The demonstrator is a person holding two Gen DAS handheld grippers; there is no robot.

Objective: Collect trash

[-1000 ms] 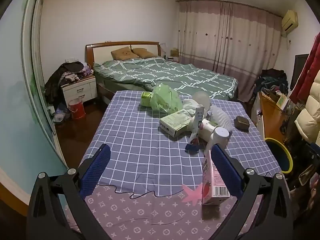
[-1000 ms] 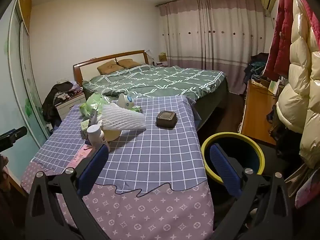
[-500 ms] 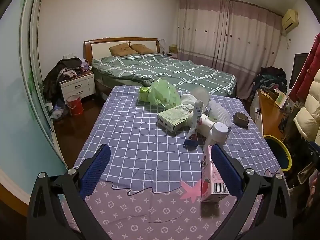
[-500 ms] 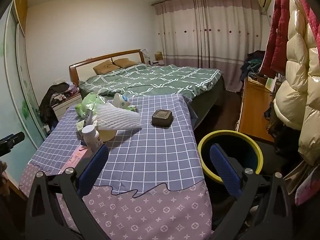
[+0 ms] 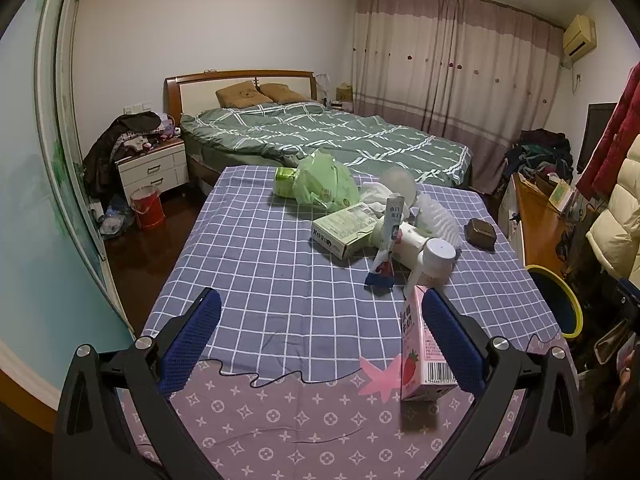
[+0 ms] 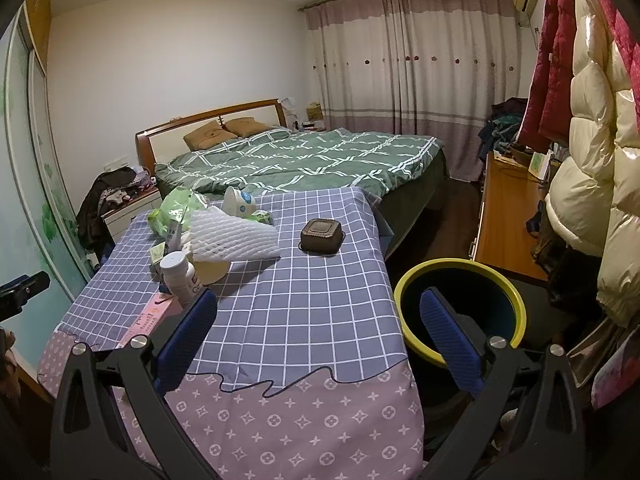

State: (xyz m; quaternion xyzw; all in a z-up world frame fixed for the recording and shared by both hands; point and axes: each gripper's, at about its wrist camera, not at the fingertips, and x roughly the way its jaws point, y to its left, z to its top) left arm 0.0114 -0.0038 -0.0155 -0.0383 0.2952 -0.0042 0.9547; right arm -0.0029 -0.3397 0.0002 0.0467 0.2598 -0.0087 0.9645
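Observation:
Trash lies on the checked tablecloth (image 5: 256,264): a pink strawberry milk carton (image 5: 420,352) standing near the front edge, a white bottle (image 5: 434,260), a green-white box (image 5: 344,230), a green plastic bag (image 5: 326,184), white foam netting (image 6: 232,236) and a small brown tray (image 6: 322,234). My left gripper (image 5: 320,336) is open, above the table's front edge, its right finger just right of the carton. My right gripper (image 6: 320,332) is open, over the table's front right corner. A yellow-rimmed bin (image 6: 460,304) stands on the floor right of the table.
A bed (image 5: 320,140) with a green duvet stands behind the table. A wooden desk (image 6: 508,216) and hanging coats (image 6: 592,120) are at the right. A nightstand (image 5: 152,168) and a red bucket (image 5: 148,208) are at the left.
Both grippers have drawn back and risen slightly; the views show a little more of the table. Both stay open. Nothing on the table has moved.

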